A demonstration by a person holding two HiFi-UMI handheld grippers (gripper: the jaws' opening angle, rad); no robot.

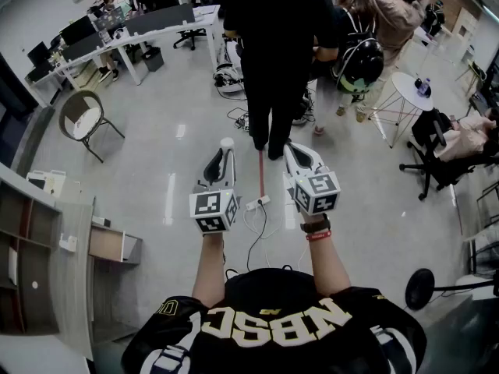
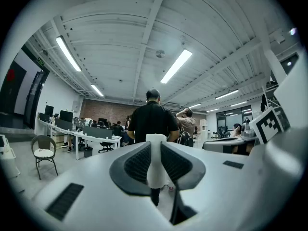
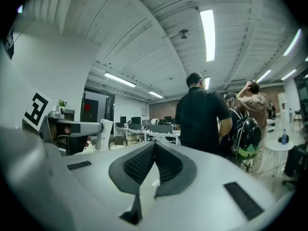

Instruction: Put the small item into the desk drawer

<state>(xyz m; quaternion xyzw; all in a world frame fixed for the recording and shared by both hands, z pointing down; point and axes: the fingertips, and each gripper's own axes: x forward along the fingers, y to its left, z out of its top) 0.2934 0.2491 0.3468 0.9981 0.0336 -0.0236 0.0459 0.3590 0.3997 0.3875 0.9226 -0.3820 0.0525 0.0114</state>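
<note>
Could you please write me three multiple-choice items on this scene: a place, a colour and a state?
1. Where is the small item? A) between the left tongs B) on the floor C) in a drawer
2. What colour is it? A) red B) white C) black
3. How do the right tongs stand? A) shut and empty B) wide open C) shut on a cable
Answers: 1A, the tongs clamp its sides; 2B, plainly white in the left gripper view; 3A, their tips meet with nothing between.

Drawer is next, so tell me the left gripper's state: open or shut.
Shut: the left gripper presses a small white cylinder from both sides.
</note>
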